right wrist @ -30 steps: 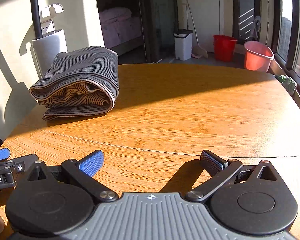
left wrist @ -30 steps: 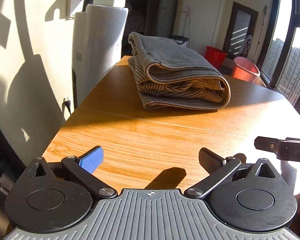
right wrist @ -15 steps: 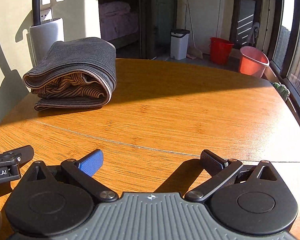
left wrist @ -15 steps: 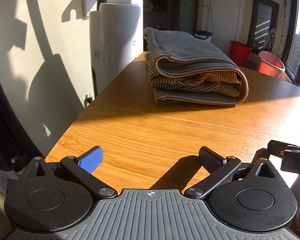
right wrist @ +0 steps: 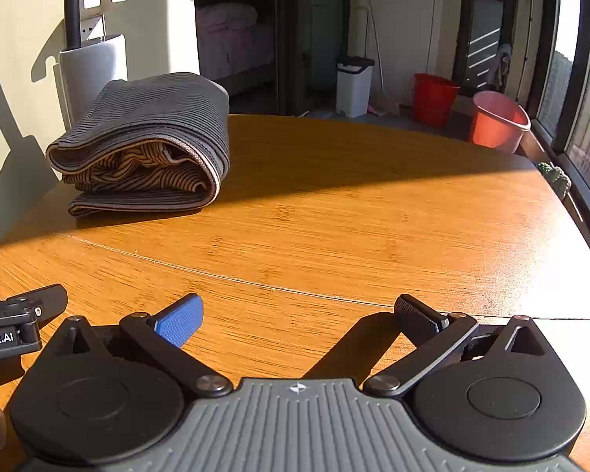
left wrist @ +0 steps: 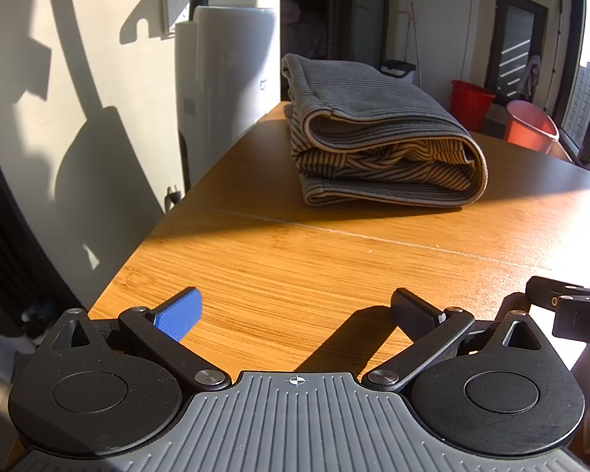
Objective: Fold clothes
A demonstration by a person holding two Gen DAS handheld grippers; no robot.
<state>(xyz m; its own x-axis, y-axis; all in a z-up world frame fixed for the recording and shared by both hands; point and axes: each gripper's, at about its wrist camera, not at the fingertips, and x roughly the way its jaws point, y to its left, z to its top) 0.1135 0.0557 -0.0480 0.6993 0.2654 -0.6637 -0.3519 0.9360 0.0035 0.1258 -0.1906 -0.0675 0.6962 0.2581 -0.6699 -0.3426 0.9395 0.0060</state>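
Now both my left hand-held gripper (left wrist: 295,312) and right hand-held gripper (right wrist: 299,310) gape wide, empty; the folded garment (right wrist: 145,145) looks done, so I'd best keep clear above the desk (right wrist: 334,216).

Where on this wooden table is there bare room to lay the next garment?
The round wooden table is bare from the folded grey striped garment rightward to the window-side rim, and from it forward to both open grippers. Only the far-left corner, holding the garment beside the white appliance, is occupied.
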